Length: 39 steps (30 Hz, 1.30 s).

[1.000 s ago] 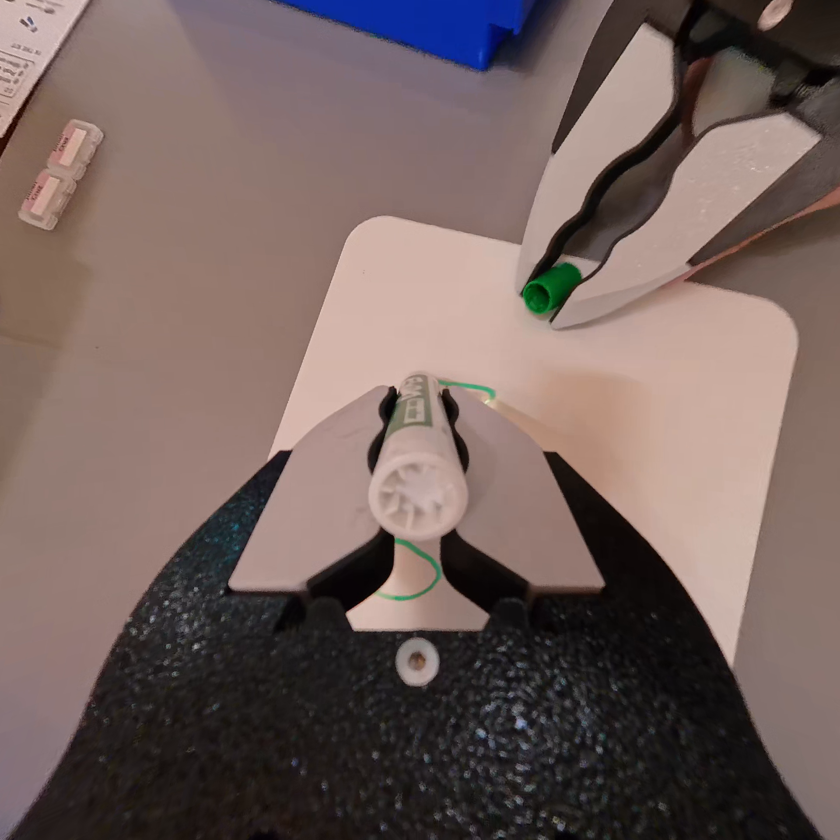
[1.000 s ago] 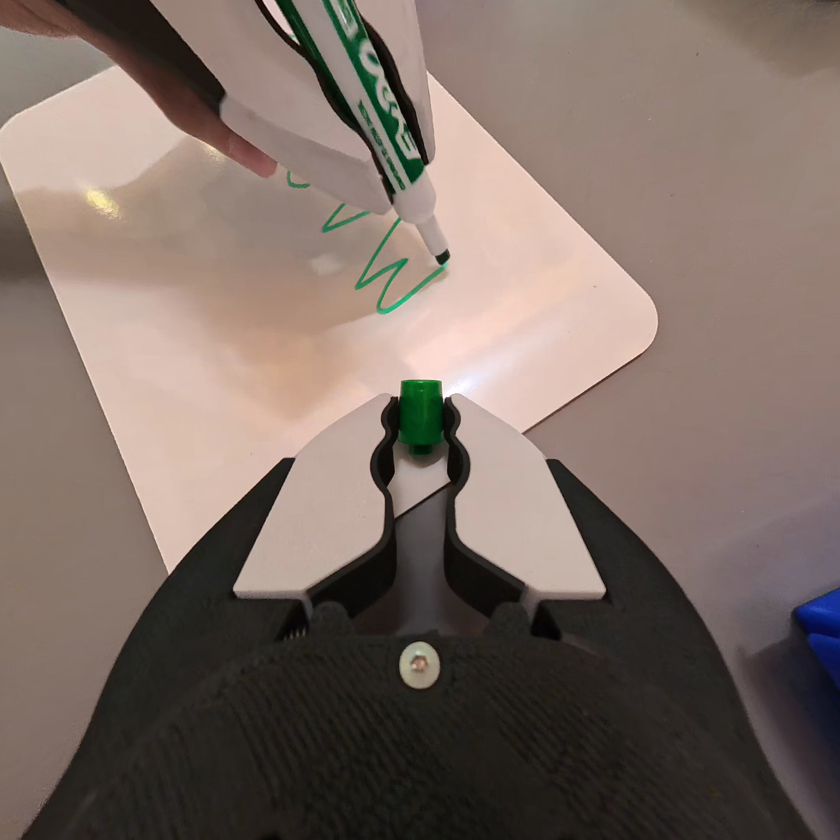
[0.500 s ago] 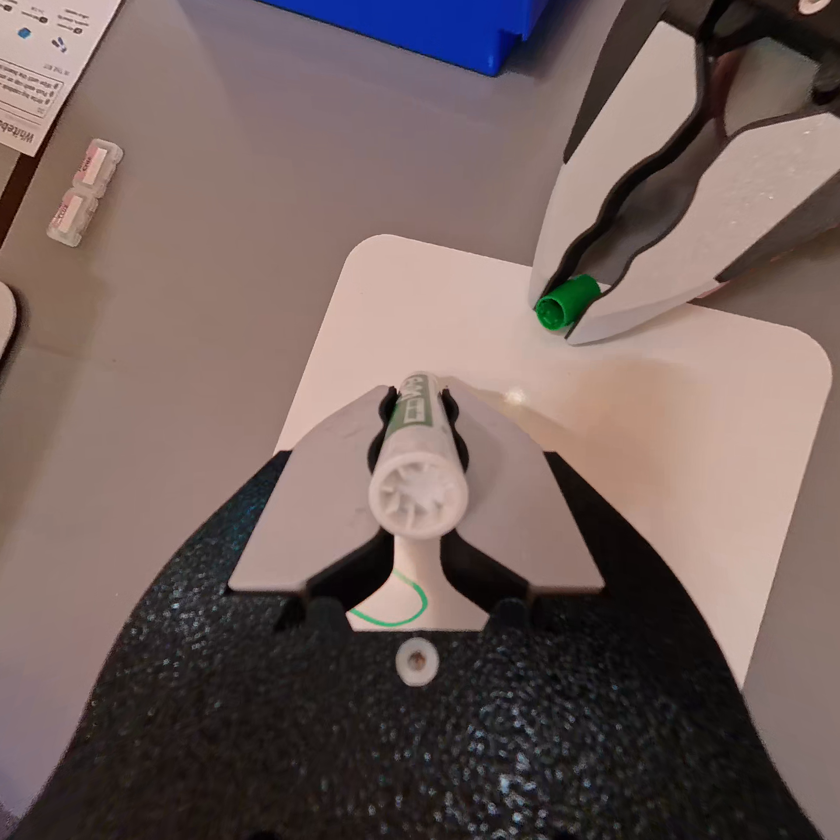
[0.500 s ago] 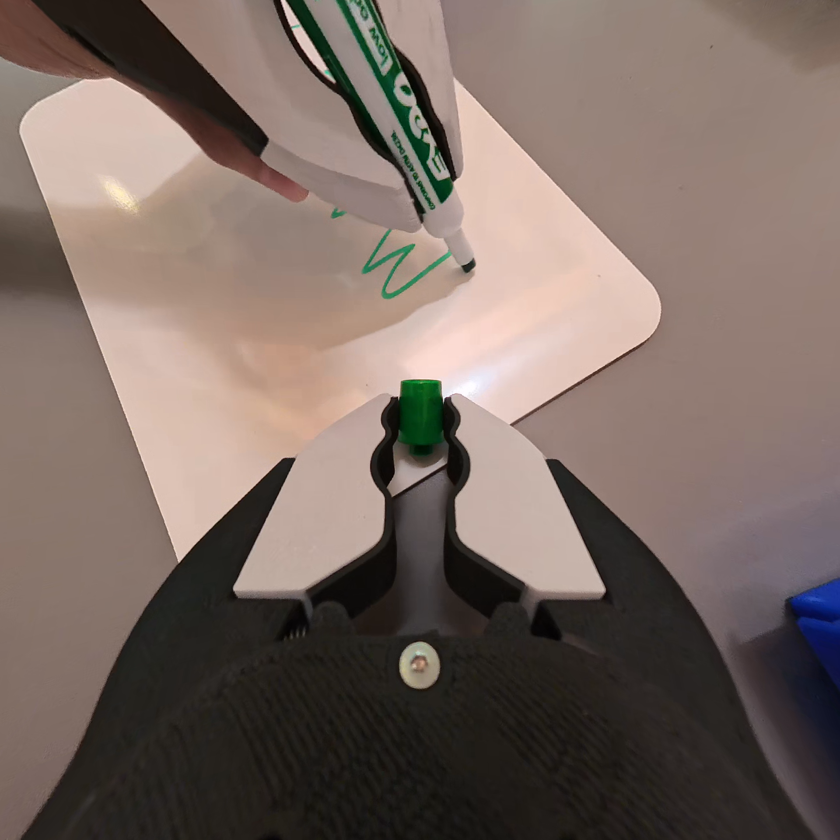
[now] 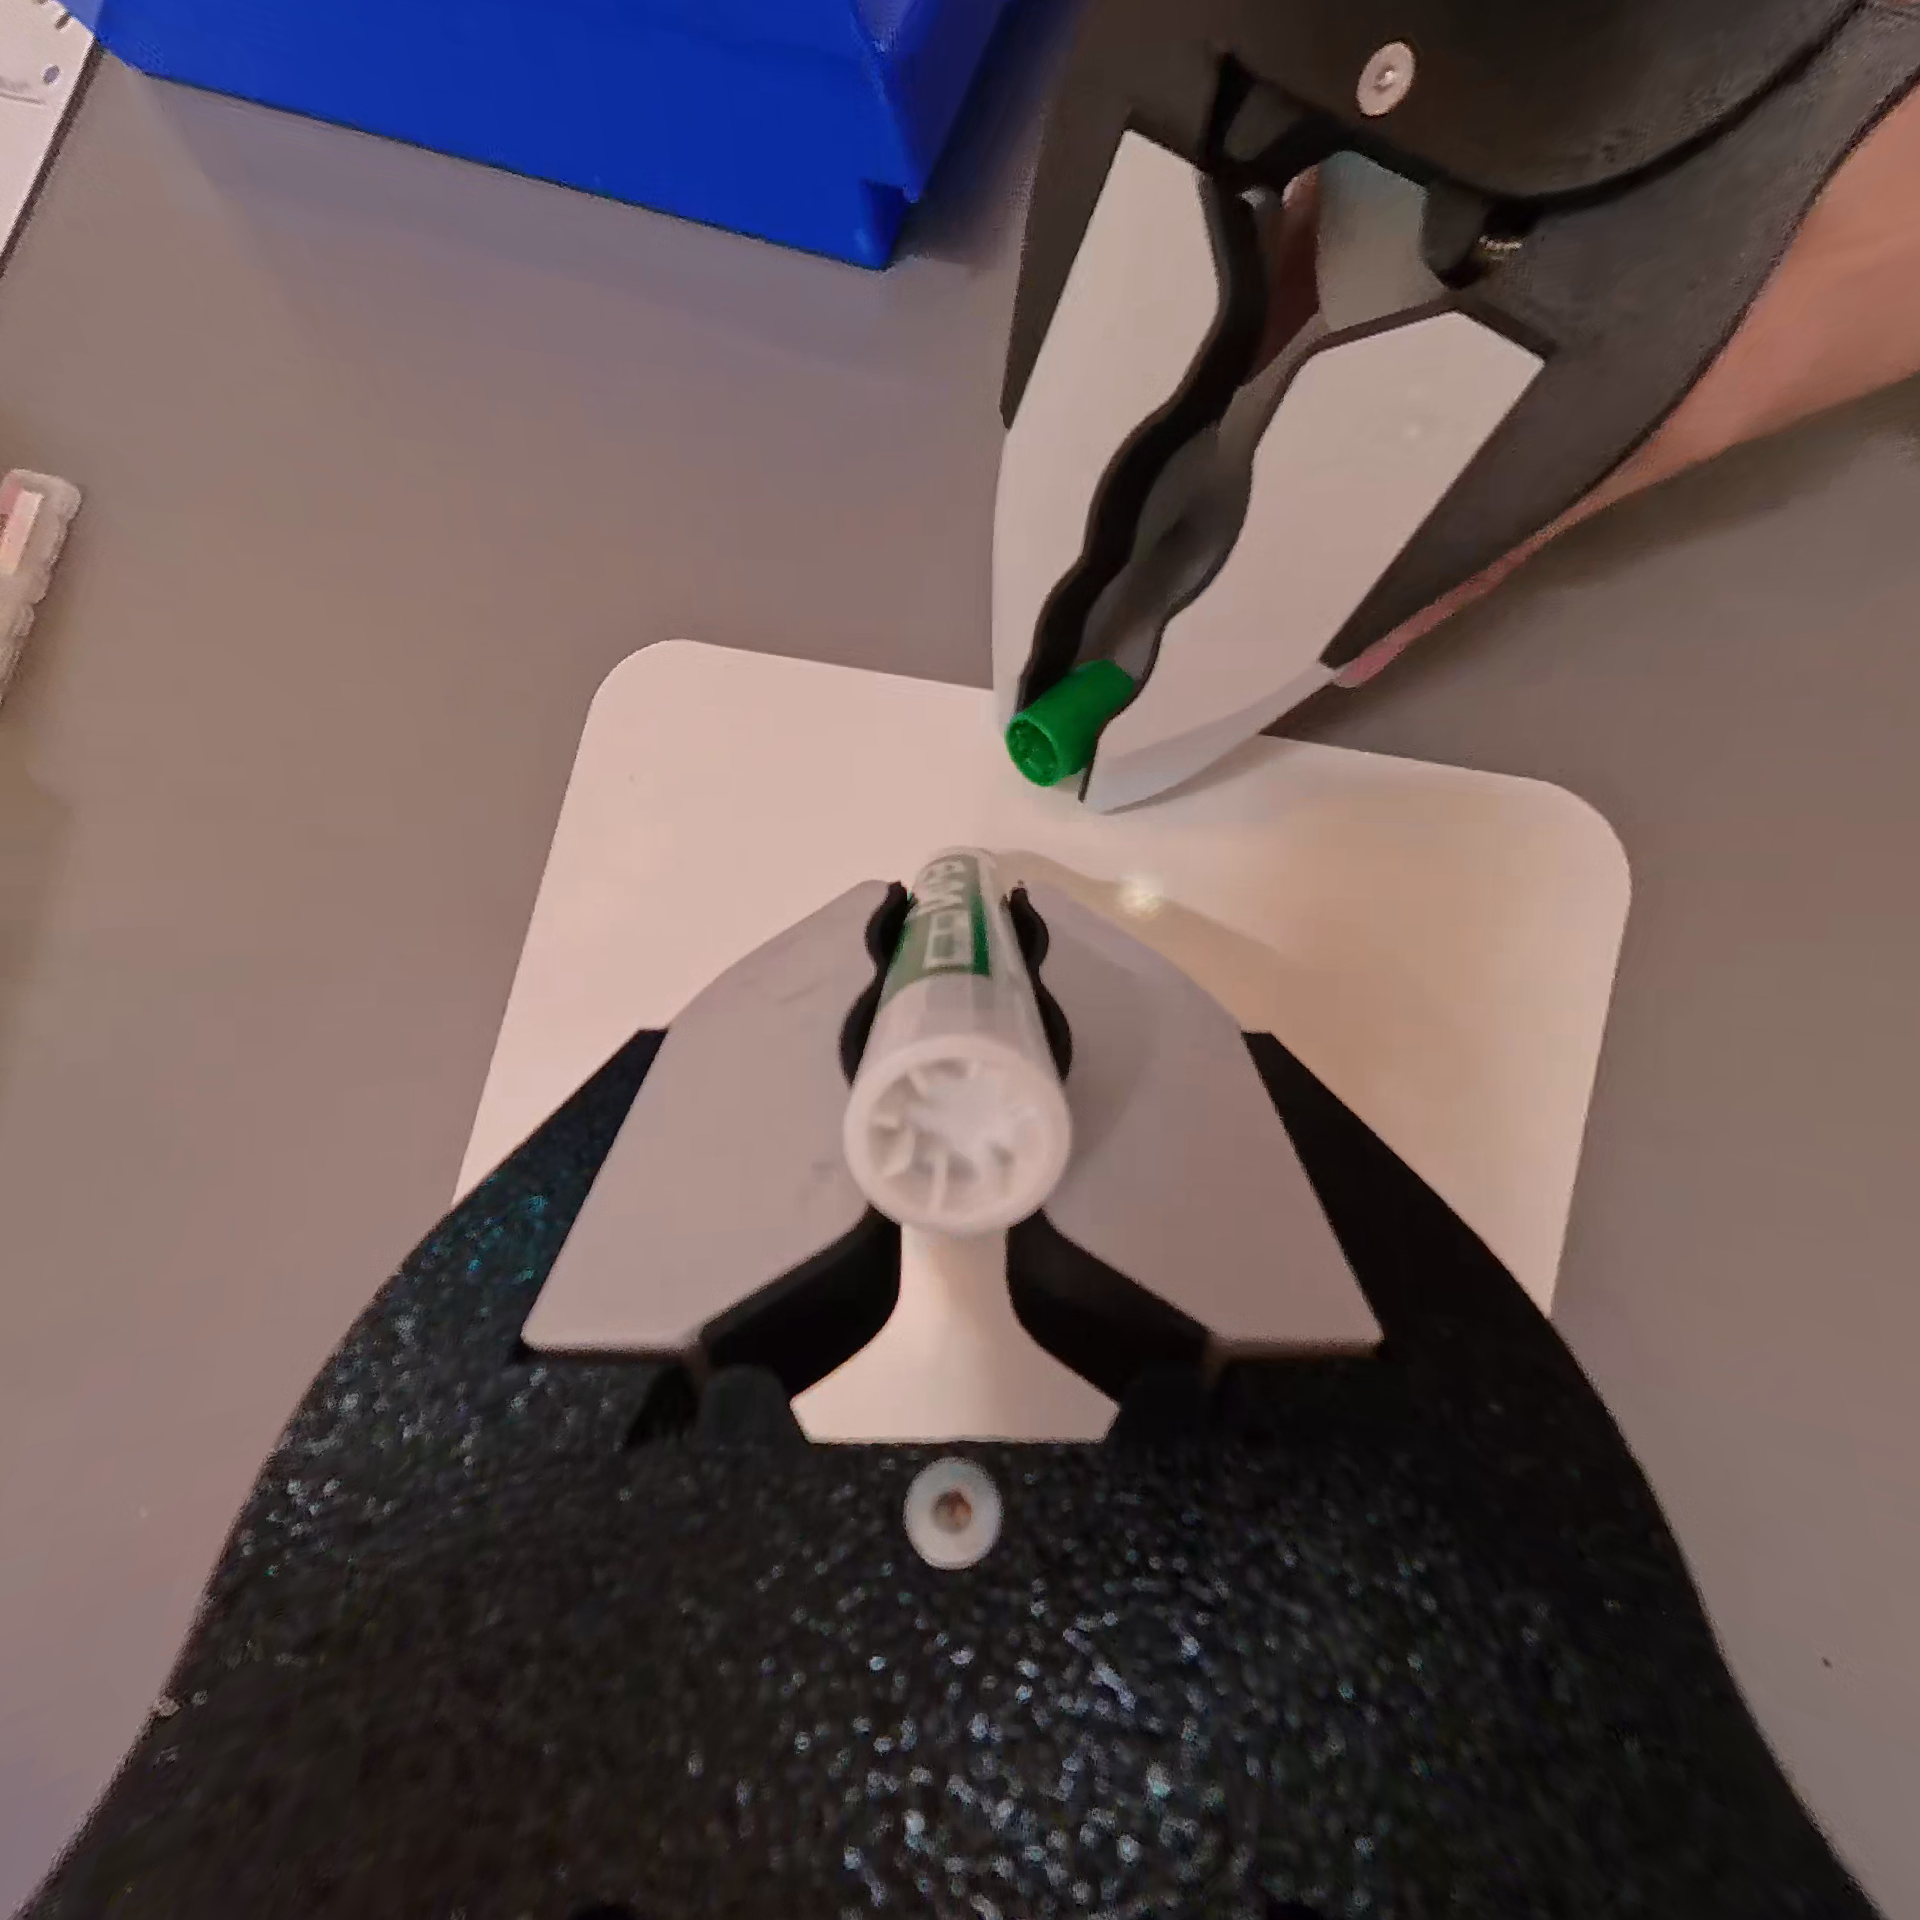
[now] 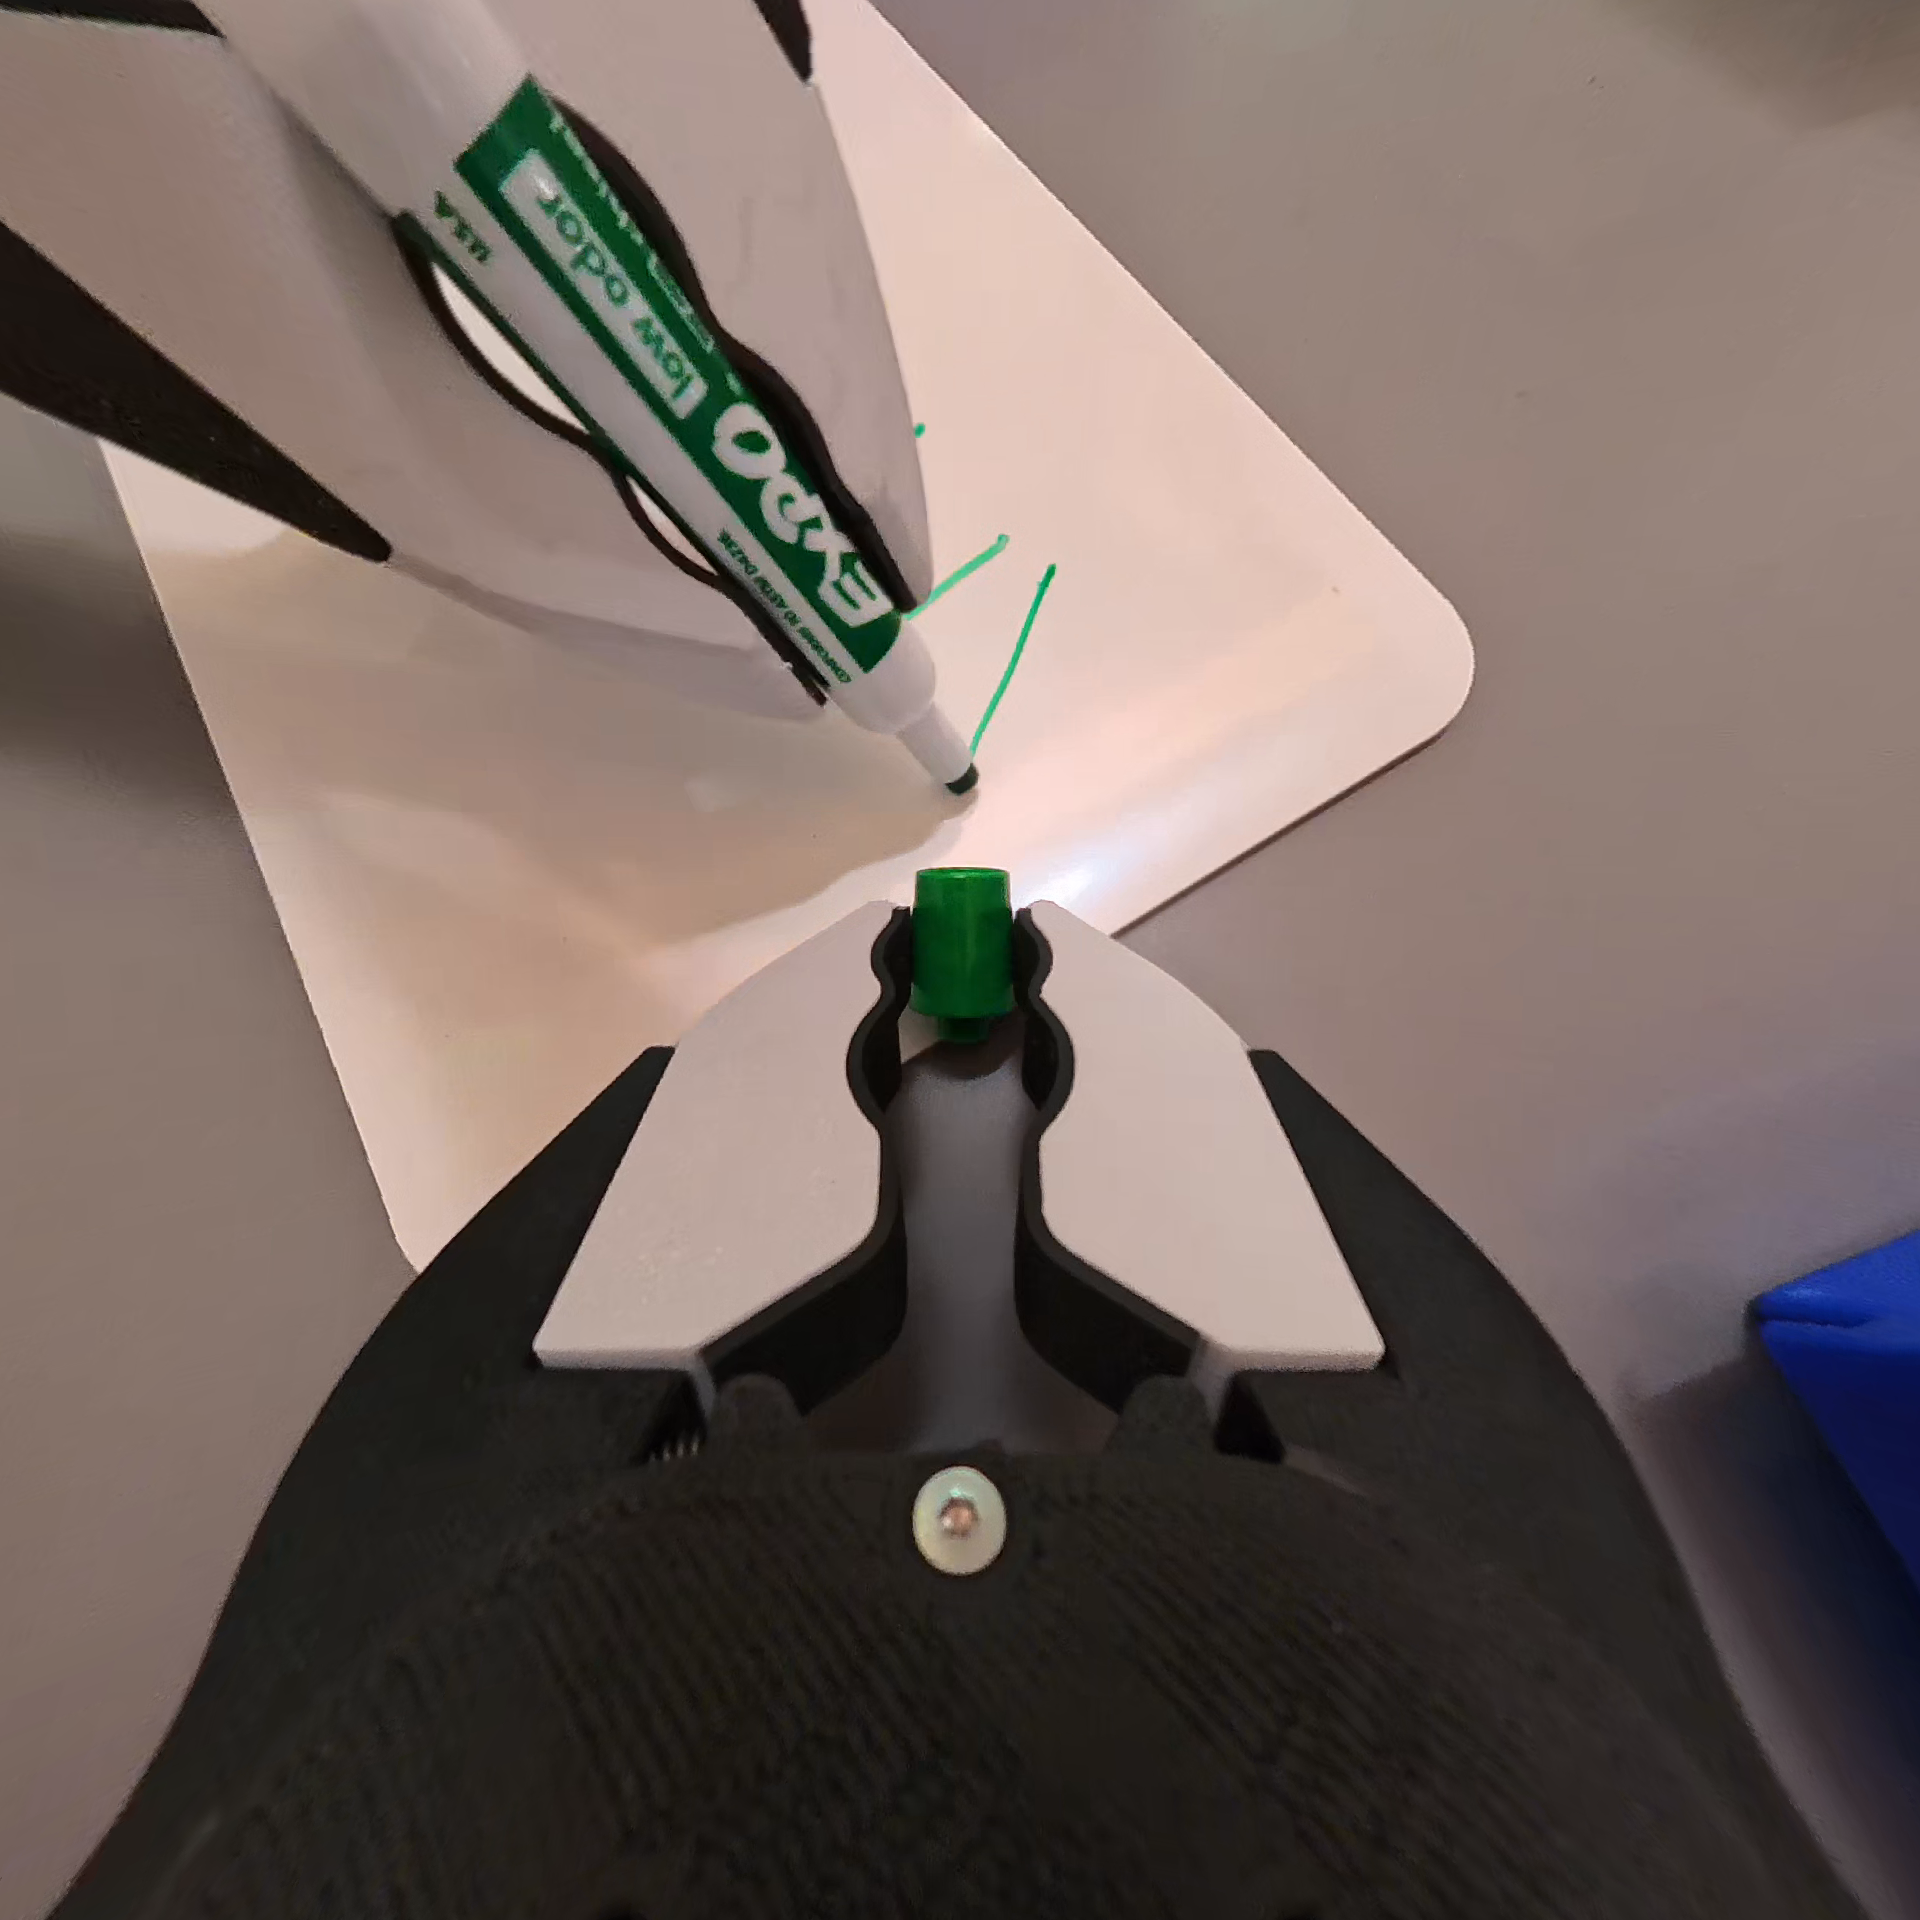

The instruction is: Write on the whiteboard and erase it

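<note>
Left gripper (image 5: pixel 954 902) is clamped on the green-labelled marker (image 5: pixel 951 1023), butt end toward its cam, barrel running fwd between the fingers. Seen from the right wrist view, that marker (image 6: pixel 665 436) slants down w/ its dark tip on or just above the whiteboard (image 6: pixel 1195 582); contact can't be told. Green strokes (image 6: pixel 1013 660) lie just beside the tip, partly hidden behind the left gripper (image 6: pixel 852 665).

Right gripper (image 6: pixel 961 920) is closed on the green cap (image 6: pixel 961 956), cap's open end pointing fwd, near the marker tip but apart from it. In the left wrist view the right gripper (image 5: pixel 1070 764) comes in from ahead-right, cap (image 5: pixel 1060 722) at its tips, over the board's far edge. A person's hand (image 5: pixel 1714 426) shows behind that gripper.

Around: blue bin (image 5: pixel 582 114) well ahead-left of the left gripper; its corner (image 6: pixel 1849 1382) sits right of the right gripper. Small clear plastic piece (image 5: pixel 26 561) far left, a sheet of paper (image 5: pixel 36 114) at the top-left corner. Left gripper's body blocks most of the writing from its own cam.

Surface: grey tabletop (image 5: pixel 416 499), matte. Whiteboard (image 5: pixel 1403 987) lies flat on it, white, rounded corners, glossy w/ a warm light glare. Nothing of the room beyond the table shows.
</note>
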Tool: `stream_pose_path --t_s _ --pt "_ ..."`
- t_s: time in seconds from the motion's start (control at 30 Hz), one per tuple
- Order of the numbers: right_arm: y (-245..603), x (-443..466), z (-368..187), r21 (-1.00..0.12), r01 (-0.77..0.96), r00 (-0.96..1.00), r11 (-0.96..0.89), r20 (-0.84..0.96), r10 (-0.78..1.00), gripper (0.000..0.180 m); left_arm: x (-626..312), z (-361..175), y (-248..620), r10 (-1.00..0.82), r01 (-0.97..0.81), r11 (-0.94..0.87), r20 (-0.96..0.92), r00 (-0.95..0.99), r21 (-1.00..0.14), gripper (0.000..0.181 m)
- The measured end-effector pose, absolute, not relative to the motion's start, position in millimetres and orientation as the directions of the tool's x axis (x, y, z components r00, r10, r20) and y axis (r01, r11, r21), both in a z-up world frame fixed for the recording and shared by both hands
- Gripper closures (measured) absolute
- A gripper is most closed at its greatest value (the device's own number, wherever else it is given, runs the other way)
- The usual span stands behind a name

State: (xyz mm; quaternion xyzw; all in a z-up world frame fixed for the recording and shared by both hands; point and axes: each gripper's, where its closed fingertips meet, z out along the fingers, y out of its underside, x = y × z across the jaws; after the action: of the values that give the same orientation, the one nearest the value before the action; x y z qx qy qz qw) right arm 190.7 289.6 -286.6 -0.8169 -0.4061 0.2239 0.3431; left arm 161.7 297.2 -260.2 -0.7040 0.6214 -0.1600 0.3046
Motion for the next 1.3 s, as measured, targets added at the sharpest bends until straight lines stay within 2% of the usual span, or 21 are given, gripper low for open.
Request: stream_pose_path --t_s 0.23,0.6,1.0,1.1,1.17,1.3 --pt "289 191 -287 -0.742 0.512 0.569 -0.433 -0.084 0.818 0.161 158 -241 320 -0.95 -0.684 -0.115 -0.12 0.287 -0.72 0.162" --pt "289 191 -287 -0.741 0.515 0.57 -0.431 -0.08 0.818 0.161 159 -261 331 -0.944 -0.747 -0.114 -0.162 0.286 -0.655 0.162" --pt "289 191 -287 -0.742 0.511 0.57 -0.434 -0.086 0.817 0.161 135 -260 292 -0.949 -0.765 -0.118 -0.156 0.275 -0.633 0.162" --pt "289 191 -287 -0.742 0.511 0.57 -0.433 -0.084 0.817 0.161 137 -255 292 -0.944 -0.71 -0.138 -0.125 0.305 -0.691 0.162" --pt "289 191 -287 -0.743 0.513 0.57 -0.431 -0.08 0.817 0.161 139 -239 295 -0.939 -0.626 -0.175 -0.062 0.338 -0.76 0.162" --pt "288 191 -288 -0.741 0.516 0.568 -0.43 -0.079 0.819 0.161 125 -211 311 -0.917 -0.529 -0.213 -0.018 0.397 -0.821 0.162"
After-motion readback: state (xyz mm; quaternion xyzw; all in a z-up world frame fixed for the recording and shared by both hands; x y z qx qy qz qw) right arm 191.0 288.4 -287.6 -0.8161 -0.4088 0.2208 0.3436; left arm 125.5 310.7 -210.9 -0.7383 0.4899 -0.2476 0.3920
